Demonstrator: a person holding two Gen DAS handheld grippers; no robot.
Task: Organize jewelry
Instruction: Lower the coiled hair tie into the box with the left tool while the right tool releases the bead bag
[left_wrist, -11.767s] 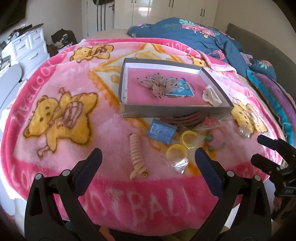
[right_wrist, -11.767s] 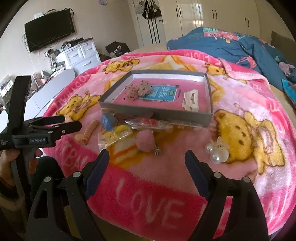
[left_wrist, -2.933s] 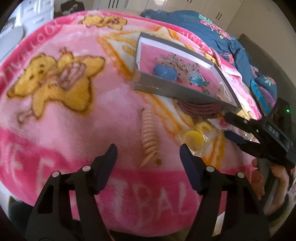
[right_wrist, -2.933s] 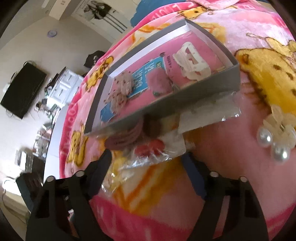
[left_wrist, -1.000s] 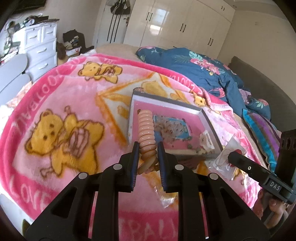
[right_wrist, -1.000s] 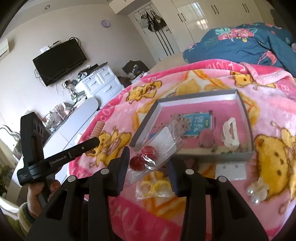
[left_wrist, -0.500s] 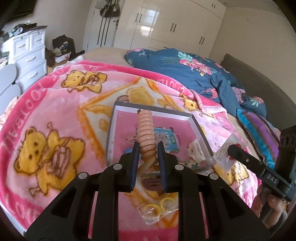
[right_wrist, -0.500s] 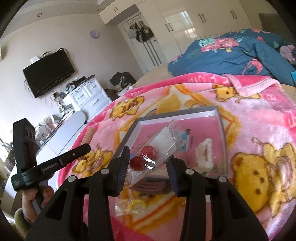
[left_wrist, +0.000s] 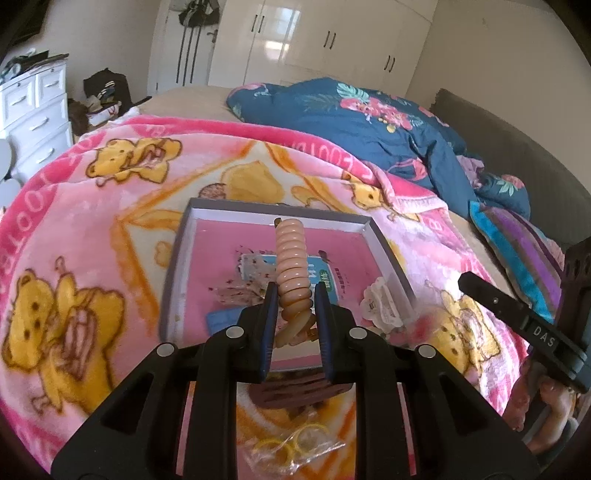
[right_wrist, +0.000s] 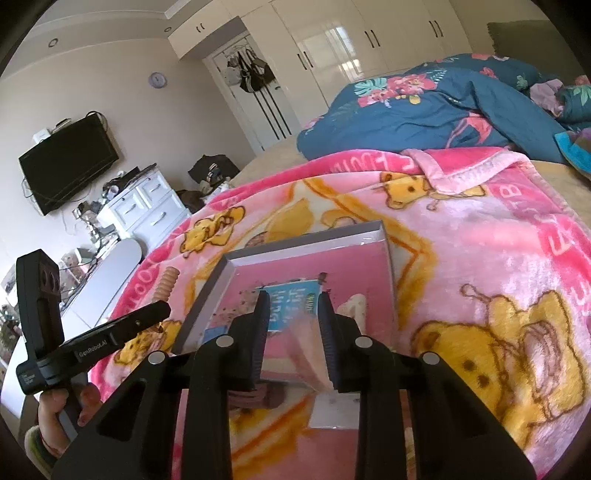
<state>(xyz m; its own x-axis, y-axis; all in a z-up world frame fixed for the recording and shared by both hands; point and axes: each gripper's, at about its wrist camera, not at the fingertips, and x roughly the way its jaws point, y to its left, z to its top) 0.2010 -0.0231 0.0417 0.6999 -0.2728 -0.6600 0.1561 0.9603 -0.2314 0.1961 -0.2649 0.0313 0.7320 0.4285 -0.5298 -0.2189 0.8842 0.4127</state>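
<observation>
My left gripper (left_wrist: 295, 291) is shut on a peach spiral hair tie (left_wrist: 291, 258) and holds it upright above the grey box (left_wrist: 177, 258) with the pink floor. The tie also shows in the right wrist view (right_wrist: 165, 286). My right gripper (right_wrist: 291, 299) hangs over the box (right_wrist: 218, 284), jaws a little apart. A blurred clear packet (right_wrist: 306, 354) shows between and below the fingers; whether it is gripped is unclear. The box holds a blue card (left_wrist: 325, 277), a white claw clip (left_wrist: 384, 306) and speckled pieces.
A brown hair band stack (left_wrist: 295, 391) lies in front of the box. A clear bag of yellow rings (left_wrist: 291, 443) lies nearer me. A white card (right_wrist: 336, 410) lies by the box front. A blue floral duvet (left_wrist: 362, 122) is heaped behind.
Both grippers have moved forward over the box. The packet with red beads that stood up between my right fingers now shows as a low blur below them.
</observation>
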